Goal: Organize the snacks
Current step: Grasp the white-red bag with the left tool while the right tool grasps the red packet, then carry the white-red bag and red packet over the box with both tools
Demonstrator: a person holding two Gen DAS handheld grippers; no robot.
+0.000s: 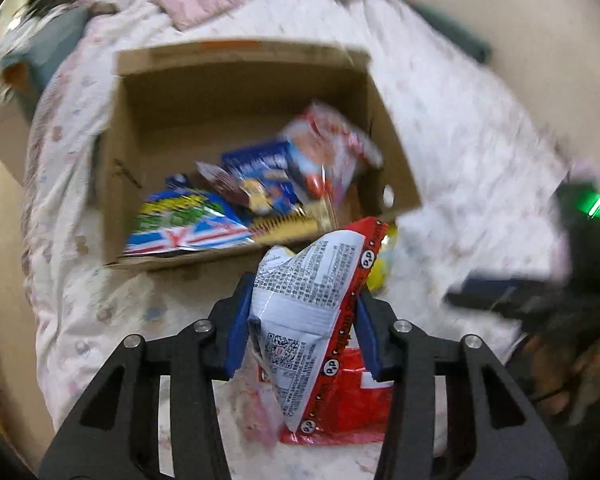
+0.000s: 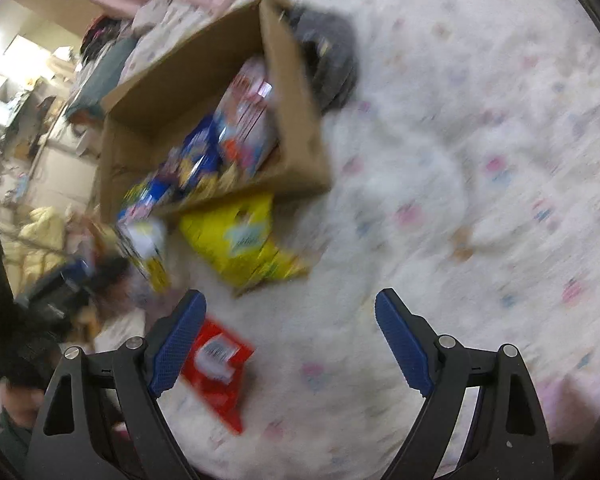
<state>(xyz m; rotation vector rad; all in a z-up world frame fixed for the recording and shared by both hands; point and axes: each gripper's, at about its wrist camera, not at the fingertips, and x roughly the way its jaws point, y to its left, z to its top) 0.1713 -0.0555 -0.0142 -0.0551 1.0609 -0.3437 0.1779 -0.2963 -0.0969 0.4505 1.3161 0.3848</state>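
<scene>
Flowered white bedding [image 2: 440,128] carries an open brown cardboard box [image 1: 392,168]; near the box, left gripper [image 1: 302,304] squeezes a red-and-white snack packet [image 1: 304,320]; right gripper [image 2: 288,312] stands wide, empty.

Glossy crinkled foil-plastic seen on snack packet [image 1: 308,320] and red packet [image 2: 218,364]. Matt brown corrugated cardboard on box [image 1: 384,140]. Soft printed cotton-like cloth on bedspread [image 2: 460,160]. Textured blue rubbery pads [image 2: 176,344], matt black plastic arms, shiny metal pins.
</scene>
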